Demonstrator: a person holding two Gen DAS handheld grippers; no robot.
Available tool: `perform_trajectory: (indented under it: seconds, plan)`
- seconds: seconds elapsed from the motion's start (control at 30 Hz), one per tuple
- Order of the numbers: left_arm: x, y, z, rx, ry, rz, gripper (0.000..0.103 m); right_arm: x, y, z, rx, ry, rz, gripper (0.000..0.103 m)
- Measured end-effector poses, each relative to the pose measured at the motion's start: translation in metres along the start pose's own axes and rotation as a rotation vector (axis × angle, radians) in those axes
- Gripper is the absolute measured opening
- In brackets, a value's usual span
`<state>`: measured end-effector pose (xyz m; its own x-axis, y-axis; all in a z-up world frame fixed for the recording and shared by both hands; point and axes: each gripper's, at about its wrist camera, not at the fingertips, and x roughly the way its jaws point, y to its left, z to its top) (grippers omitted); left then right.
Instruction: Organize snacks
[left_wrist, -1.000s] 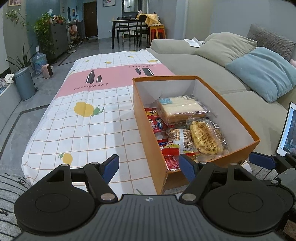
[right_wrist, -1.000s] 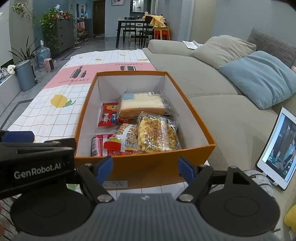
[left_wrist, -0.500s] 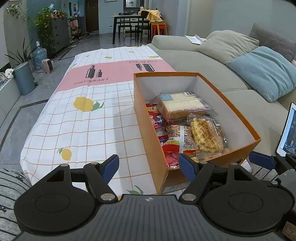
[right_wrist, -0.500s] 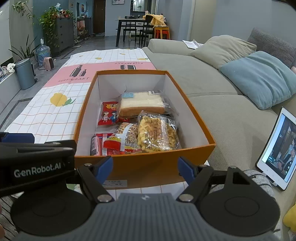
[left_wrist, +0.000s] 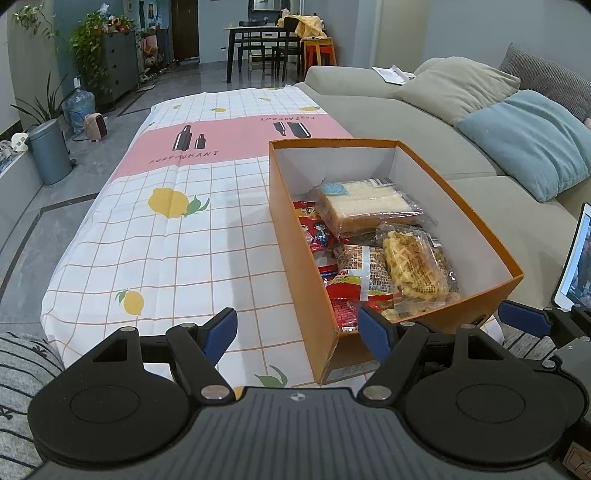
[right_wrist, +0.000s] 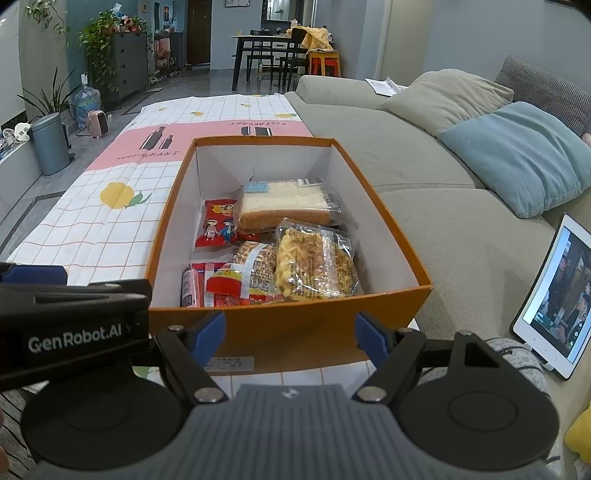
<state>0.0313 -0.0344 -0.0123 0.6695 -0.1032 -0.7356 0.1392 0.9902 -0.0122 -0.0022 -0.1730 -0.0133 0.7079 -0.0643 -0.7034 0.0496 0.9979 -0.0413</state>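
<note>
An orange box (left_wrist: 295, 236) (right_wrist: 295, 332) with white inner walls stands on the tablecloth's right side. Inside lie several wrapped snacks: a sandwich pack (left_wrist: 365, 205) (right_wrist: 284, 206), a yellow waffle pack (left_wrist: 412, 266) (right_wrist: 314, 264), a brown-and-red pack (left_wrist: 360, 273) (right_wrist: 251, 273) and a red cartoon pack (left_wrist: 314, 229) (right_wrist: 218, 227). My left gripper (left_wrist: 297, 332) hangs open over the box's near left corner, empty. My right gripper (right_wrist: 290, 334) is open in front of the box's near wall, empty. The left gripper's body (right_wrist: 70, 325) shows at left in the right wrist view.
A checked tablecloth (left_wrist: 177, 236) with lemons and a pink band covers the low table. A grey sofa (right_wrist: 424, 177) with beige and blue cushions runs along the right. A lit tablet (right_wrist: 554, 302) leans at right. A bin (left_wrist: 50, 151), plants and a dining set stand farther back.
The left wrist view has shifted slightly, showing more of the near tablecloth edge; box and snacks lie as before. The right gripper has not moved.
</note>
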Motion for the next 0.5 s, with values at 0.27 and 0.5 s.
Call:
perform_trajectory:
  seconds: [0.27,0.5]
  plan:
    - [-0.0001,0.0004,0.0,-0.001,0.003,0.0,0.087,0.0,0.0006,-0.0003,-0.003,0.002,-0.002,0.075]
    - [0.0008,0.0001,-0.0003,0.005,0.004,0.005,0.087,0.0005,0.0008,-0.001,-0.008,0.004,-0.005,0.075]
